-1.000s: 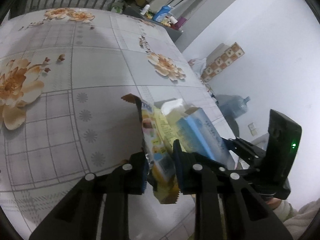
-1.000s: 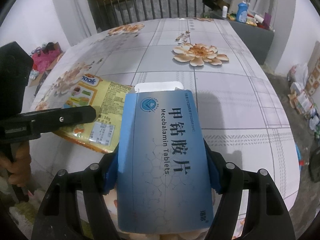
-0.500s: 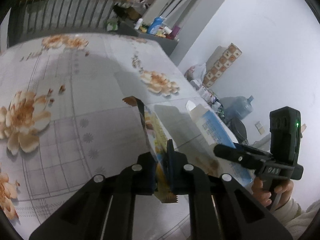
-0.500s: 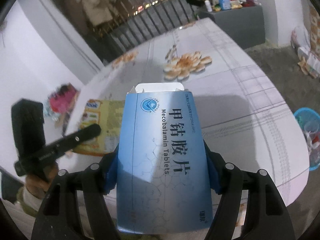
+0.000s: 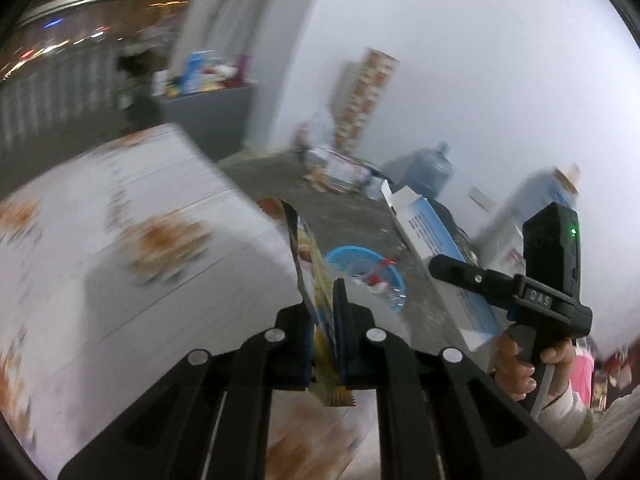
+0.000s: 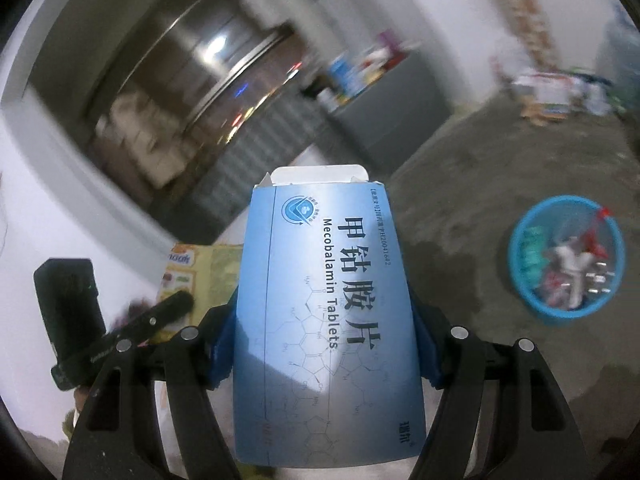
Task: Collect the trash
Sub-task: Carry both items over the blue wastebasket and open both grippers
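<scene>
My left gripper (image 5: pixel 323 312) is shut on a yellow snack wrapper (image 5: pixel 316 280), held edge-on above the table's corner. My right gripper (image 6: pixel 326 344) is shut on a blue Mecobalamin tablet box (image 6: pixel 326 320) with its top flap open. In the left wrist view the box (image 5: pixel 432 248) and the right gripper (image 5: pixel 472 280) hang to the right, off the table. In the right wrist view the wrapper (image 6: pixel 200 276) and left gripper (image 6: pixel 120 340) show at the lower left. A blue trash basket (image 6: pixel 520 240) with rubbish in it stands on the floor at the right; it also shows in the left wrist view (image 5: pixel 344 254), just beyond the wrapper.
The flowered tablecloth table (image 5: pixel 120 260) fills the left of the left wrist view. A water jug (image 5: pixel 432 168), scattered packaging (image 5: pixel 340 172) and a patterned carton (image 5: pixel 368 96) stand by the white wall. A grey cabinet (image 6: pixel 384 112) stands beyond the bare concrete floor (image 6: pixel 480 152).
Both grippers have swung right, away from the table and toward the floor, carrying the wrapper and the box. The blue basket has come into both views. The frames are now motion-blurred.
</scene>
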`<state>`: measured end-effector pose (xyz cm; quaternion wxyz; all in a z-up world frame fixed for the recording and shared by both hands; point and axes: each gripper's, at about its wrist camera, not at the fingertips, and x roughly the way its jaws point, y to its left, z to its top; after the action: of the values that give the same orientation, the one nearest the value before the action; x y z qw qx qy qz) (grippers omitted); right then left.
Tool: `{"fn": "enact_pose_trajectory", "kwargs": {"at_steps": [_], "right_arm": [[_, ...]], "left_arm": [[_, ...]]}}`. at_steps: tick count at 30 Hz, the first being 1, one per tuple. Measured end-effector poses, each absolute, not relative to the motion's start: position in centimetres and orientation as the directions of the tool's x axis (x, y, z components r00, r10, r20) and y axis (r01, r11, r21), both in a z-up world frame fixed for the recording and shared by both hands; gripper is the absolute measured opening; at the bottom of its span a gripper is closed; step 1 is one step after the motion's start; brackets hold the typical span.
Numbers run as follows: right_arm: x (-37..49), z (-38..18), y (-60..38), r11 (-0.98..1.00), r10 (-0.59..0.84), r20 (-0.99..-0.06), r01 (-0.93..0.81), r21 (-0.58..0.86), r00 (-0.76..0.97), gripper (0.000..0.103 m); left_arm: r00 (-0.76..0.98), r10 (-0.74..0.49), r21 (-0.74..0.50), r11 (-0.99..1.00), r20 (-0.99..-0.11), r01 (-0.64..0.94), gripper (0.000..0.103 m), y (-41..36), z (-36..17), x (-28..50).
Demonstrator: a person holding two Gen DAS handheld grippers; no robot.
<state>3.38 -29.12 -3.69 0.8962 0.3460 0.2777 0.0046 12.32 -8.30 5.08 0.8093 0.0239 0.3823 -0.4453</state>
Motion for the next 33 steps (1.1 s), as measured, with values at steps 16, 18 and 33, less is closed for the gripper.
{"fn": "enact_pose_trajectory", "kwargs": {"at_steps": [16,18,33], "right_arm": [[4.0,-14.6,-47.8,0.454,-0.007,-0.678,0.607,0.653,0.735,0.067],[5.5,-15.8,-49.5,0.432,-0.033,-0.710,0.650,0.625,0.704,0.069],[3.6,-21.9,-52.1,0.299,-0.060,-0.744,0.723,0.623,0.666,0.080]], "left_arm": [[0.029,-0.490,-0.184,0.382,-0.871,0.906,0.009,-38.0,-5.0,16.7],[0.027,-0.468,-0.171,0.375,-0.883,0.911,0.009,-40.3,-6.6,17.3],[-0.039,-0.476,-0.302,0.491,-0.879,0.817,0.064,-42.9,-11.6,20.5]]}}
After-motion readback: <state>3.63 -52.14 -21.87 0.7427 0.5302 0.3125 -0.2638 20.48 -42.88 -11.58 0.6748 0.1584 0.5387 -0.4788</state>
